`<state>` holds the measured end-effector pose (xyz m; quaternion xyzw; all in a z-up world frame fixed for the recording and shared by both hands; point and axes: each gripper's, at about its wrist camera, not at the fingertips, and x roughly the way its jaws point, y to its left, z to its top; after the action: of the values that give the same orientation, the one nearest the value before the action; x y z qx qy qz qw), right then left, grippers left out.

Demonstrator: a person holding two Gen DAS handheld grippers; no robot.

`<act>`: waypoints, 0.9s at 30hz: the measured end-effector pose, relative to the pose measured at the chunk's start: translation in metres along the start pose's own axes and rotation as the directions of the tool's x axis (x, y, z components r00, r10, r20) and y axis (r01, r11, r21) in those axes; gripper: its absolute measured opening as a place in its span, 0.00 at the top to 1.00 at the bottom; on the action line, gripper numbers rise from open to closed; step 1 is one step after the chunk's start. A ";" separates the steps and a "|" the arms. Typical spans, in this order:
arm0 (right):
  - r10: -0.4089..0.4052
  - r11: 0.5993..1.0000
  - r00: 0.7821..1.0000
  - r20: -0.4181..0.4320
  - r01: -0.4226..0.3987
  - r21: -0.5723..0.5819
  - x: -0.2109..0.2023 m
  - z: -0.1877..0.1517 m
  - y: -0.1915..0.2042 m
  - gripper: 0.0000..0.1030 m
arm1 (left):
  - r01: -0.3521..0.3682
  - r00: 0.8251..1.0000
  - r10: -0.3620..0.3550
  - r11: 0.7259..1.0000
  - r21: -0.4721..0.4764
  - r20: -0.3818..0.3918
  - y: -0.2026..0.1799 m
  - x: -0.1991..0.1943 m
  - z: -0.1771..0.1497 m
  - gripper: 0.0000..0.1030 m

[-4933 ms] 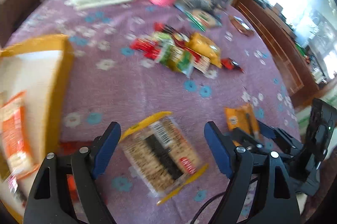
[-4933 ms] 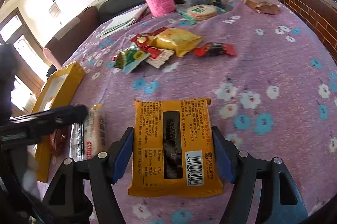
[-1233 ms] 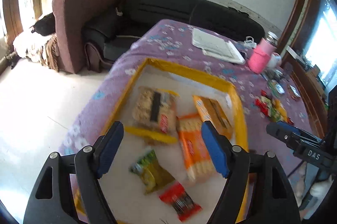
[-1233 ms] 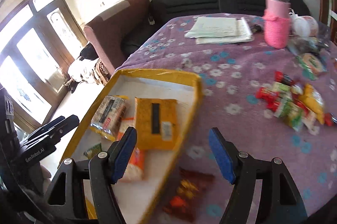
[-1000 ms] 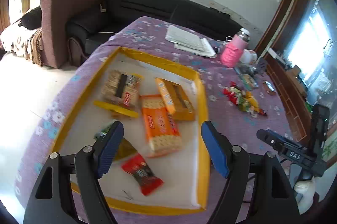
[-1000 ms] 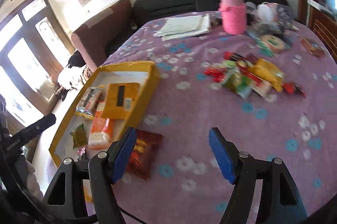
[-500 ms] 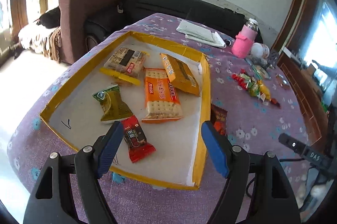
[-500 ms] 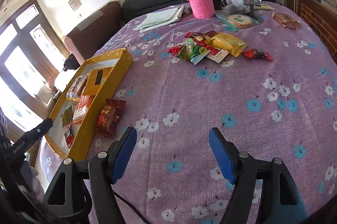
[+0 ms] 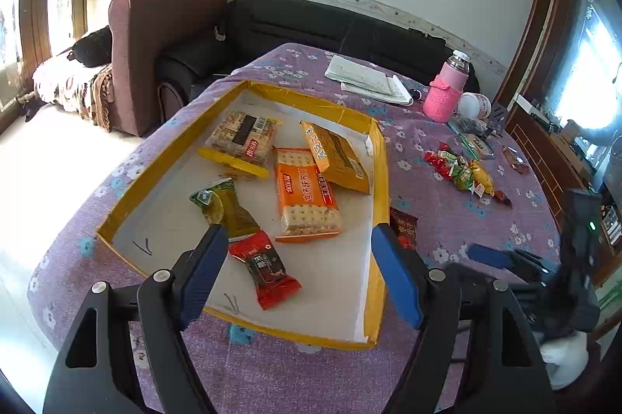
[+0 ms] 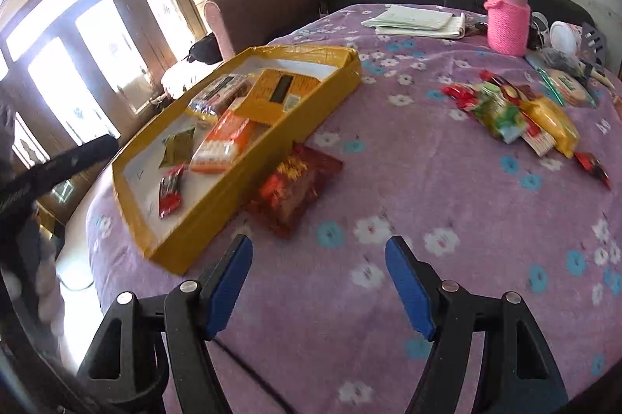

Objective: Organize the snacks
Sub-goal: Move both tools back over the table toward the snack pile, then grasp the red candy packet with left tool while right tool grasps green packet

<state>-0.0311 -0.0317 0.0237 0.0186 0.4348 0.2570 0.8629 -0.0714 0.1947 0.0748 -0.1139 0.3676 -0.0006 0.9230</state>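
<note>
— Both grippers hang over the table with nothing in them: the left gripper (image 9: 299, 258) spread wide above the near end of the yellow tray (image 9: 379, 177), the right gripper (image 10: 318, 272) equally wide over bare purple tablecloth (image 10: 447, 188).

— How much looks sorted?

— Five packets lie in the tray: a rice cracker pack (image 9: 243, 138), a yellow biscuit pack (image 9: 336, 157), an orange cracker pack (image 9: 305, 194), a green packet (image 9: 225, 208) and a small red bar (image 9: 264, 268).

— And what remains?

— A dark red bag (image 10: 295, 180) sits on the cloth, touching the tray's outer wall, and a pile of small snacks (image 10: 517, 112) lies well apart, near the pink bottle (image 10: 507, 21). By that count, perhaps half is done; the red bag seems the nearest candidate.
</note>
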 end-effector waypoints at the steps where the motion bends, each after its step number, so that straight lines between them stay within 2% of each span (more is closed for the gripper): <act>1: 0.006 1.000 1.000 0.002 -0.006 0.028 0.006 0.006 0.001 0.30 | 0.002 1.000 -0.002 1.000 -0.001 -0.001 -0.001 0.000 0.000 0.26; 5: -0.029 0.994 0.999 -0.041 0.033 0.105 0.036 0.028 0.010 0.32 | 0.010 1.000 -0.009 1.000 0.002 -0.005 -0.002 0.001 0.001 0.26; 7: -0.041 0.993 0.996 -0.076 0.049 0.108 0.051 0.032 0.014 0.42 | 0.019 1.000 -0.019 1.000 0.004 -0.007 -0.002 0.002 0.001 0.26; 9: -0.034 0.991 0.993 -0.113 0.048 0.123 0.063 0.031 0.015 0.64 | 0.024 1.000 -0.024 1.000 0.009 -0.010 -0.004 0.003 0.001 0.26; 12: -0.058 0.985 0.992 -0.112 0.075 0.157 0.059 0.026 0.007 0.67 | 0.043 0.999 -0.043 0.999 0.015 -0.018 -0.008 0.005 0.001 0.26; 17: -0.184 0.962 0.977 -0.111 0.202 0.183 0.034 0.007 -0.022 0.66 | 0.087 0.996 -0.085 0.995 0.044 -0.030 -0.026 0.010 0.000 0.26; 18: -0.166 0.965 0.980 -0.113 0.185 0.188 0.029 0.003 -0.030 0.62 | 0.095 0.995 -0.093 0.994 0.053 -0.033 -0.031 0.011 -0.001 0.26; 19: -0.120 0.972 0.987 -0.110 0.140 0.190 0.025 0.000 -0.035 0.61 | 0.106 0.994 -0.103 0.992 0.065 -0.036 -0.036 0.012 -0.001 0.26; 21: 0.003 0.976 0.998 -0.066 0.011 0.216 0.006 -0.003 -0.052 0.59 | 0.121 0.992 -0.118 0.989 0.090 -0.041 -0.046 0.013 -0.003 0.26; 23: 0.019 0.967 1.000 0.004 -0.020 0.254 -0.015 0.002 -0.075 0.54 | 0.140 0.990 -0.135 0.984 0.110 -0.049 -0.056 0.015 -0.004 0.26; 25: -0.051 0.968 0.996 0.068 0.032 0.248 -0.030 0.014 -0.093 0.48 | 0.154 0.987 -0.148 0.980 0.122 -0.063 -0.063 0.019 -0.005 0.26; 27: -0.157 0.969 0.981 0.111 0.131 0.211 -0.032 0.034 -0.112 0.44 | 0.165 0.984 -0.155 0.978 0.124 -0.087 -0.069 0.025 -0.006 0.26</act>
<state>0.0266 -0.1369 0.0398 0.0910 0.4029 0.1464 0.8989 -0.0516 0.1241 0.0683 -0.0824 0.3914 -0.1034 0.9107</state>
